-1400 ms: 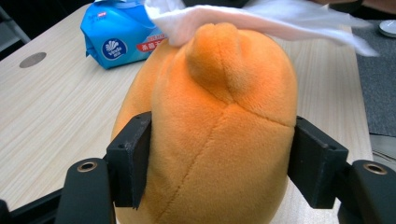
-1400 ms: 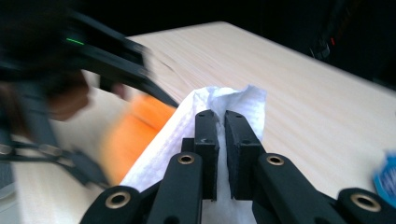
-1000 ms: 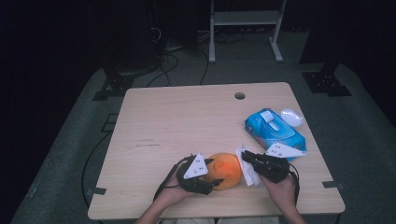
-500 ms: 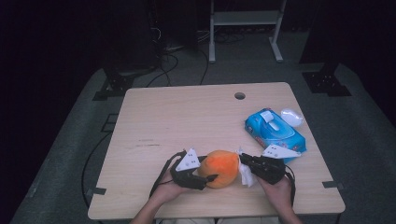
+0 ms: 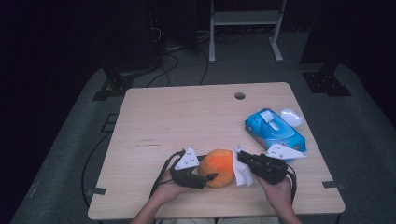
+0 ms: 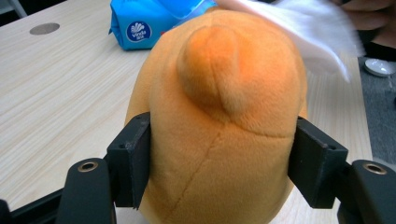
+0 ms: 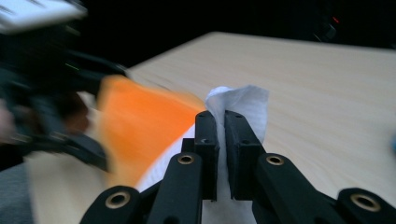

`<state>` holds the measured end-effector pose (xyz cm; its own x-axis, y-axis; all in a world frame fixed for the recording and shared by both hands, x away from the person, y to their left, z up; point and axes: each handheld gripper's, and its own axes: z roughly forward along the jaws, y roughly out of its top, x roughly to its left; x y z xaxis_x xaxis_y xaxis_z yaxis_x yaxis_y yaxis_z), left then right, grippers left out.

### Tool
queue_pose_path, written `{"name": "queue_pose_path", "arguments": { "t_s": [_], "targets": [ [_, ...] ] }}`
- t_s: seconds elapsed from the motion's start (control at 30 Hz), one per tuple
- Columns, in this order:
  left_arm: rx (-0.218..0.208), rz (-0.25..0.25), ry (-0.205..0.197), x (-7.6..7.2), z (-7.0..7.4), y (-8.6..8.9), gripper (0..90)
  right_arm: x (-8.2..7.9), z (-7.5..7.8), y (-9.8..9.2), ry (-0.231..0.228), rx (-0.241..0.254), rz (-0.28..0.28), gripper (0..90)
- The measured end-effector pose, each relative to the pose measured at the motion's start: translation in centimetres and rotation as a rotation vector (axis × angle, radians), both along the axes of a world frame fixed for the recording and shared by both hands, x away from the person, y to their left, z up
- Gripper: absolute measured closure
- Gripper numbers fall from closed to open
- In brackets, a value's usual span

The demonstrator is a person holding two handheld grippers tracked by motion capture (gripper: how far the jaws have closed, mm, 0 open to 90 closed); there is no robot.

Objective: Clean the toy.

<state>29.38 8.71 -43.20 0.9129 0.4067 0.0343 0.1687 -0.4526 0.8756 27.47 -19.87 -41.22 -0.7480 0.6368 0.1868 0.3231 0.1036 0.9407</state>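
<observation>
The round orange plush toy [image 5: 218, 167] sits near the front edge of the light wooden table [image 5: 187, 116], slightly right of centre, between the two hand-held grippers. The left gripper [image 5: 205, 177] approaches from the left, and its two black jaws are clamped against opposite flanks of the toy; in the left gripper view both pads press into the soft orange fabric [image 6: 219, 121], with a stitched seam running down the toy's middle and a rounded bump at its top. The right gripper [image 5: 243, 158] approaches from the right, with its jaws closed tight on a crumpled white wet wipe [image 5: 242, 171]; in the right gripper view the wipe [image 7: 243, 109] is pinched between the black pads and stands up above them. The wipe lies against the right side of the toy. A blue soft pack of wet wipes [image 5: 275, 133] lies on the right part of the table, farther back than the right gripper, with a small white lid [image 5: 292, 116] just beyond it. A round cable hole [image 5: 240, 95] sits near the far edge.
</observation>
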Motion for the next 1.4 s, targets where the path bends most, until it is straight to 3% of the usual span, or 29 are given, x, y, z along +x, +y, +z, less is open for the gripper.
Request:
{"name": "queue_pose_path", "arguments": {
  "t_s": [0.07,0.13,0.27,0.37,0.47,0.6,0.7,0.77,0.83,0.93,1.07,1.17,1.2,1.27,1.4],
  "targets": [
    [0.013,0.000,-0.017,-0.3,0.0,-0.7,32.0,-0.7,0.5,1.2,-0.035,-0.016,0.048,83.2],
    [0.027,0.010,-0.034,-0.5,0.1,-1.0,32.7,-0.8,0.5,1.8,-0.050,-0.050,0.055,83.1],
    [0.017,0.010,-0.021,-0.6,0.1,-0.9,32.7,0.3,-0.3,0.4,-0.009,-0.069,-0.028,83.1],
    [0.028,-0.002,-0.031,-0.6,0.4,-1.1,38.4,0.9,-0.8,-0.6,0.029,-0.039,-0.050,83.1],
    [0.015,0.012,-0.042,-0.7,0.6,-1.3,43.3,0.1,0.3,0.4,-0.019,-0.038,-0.009,83.1],
    [0.017,0.012,-0.055,-1.1,1.3,-1.9,45.7,-1.8,2.1,2.4,-0.133,-0.042,0.075,83.1],
    [0.053,-0.004,-0.083,-2.0,1.2,-2.9,45.8,-2.6,2.6,3.9,-0.189,-0.101,0.098,83.2],
    [0.069,-0.003,-0.099,-2.2,1.4,-3.0,46.1,-2.3,2.1,3.8,-0.185,-0.128,0.080,83.2],
    [0.051,0.007,-0.079,-2.1,1.6,-2.9,46.4,-1.5,1.7,2.9,-0.155,-0.119,0.046,83.1],
    [0.037,0.016,-0.080,-2.1,2.1,-2.5,46.6,-1.0,1.4,1.9,-0.124,-0.098,-0.004,83.1],
    [0.047,0.038,-0.127,-2.6,3.0,-2.5,46.7,-1.6,1.9,2.1,-0.179,-0.062,-0.007,83.1],
    [0.091,0.066,-0.155,-2.7,3.0,-2.8,46.5,-1.4,1.9,2.1,-0.171,-0.048,-0.011,83.1],
    [0.108,0.069,-0.147,-2.7,2.8,-2.9,45.8,-1.2,1.6,2.1,-0.148,-0.044,-0.010,83.1],
    [0.133,0.047,-0.092,-2.4,2.1,-3.2,41.4,-0.8,0.9,2.0,-0.117,-0.060,-0.007,83.1],
    [0.071,0.002,-0.028,-2.0,2.4,-2.7,30.4,0.0,-0.3,1.5,-0.056,-0.073,-0.005,82.7]
  ]
}}
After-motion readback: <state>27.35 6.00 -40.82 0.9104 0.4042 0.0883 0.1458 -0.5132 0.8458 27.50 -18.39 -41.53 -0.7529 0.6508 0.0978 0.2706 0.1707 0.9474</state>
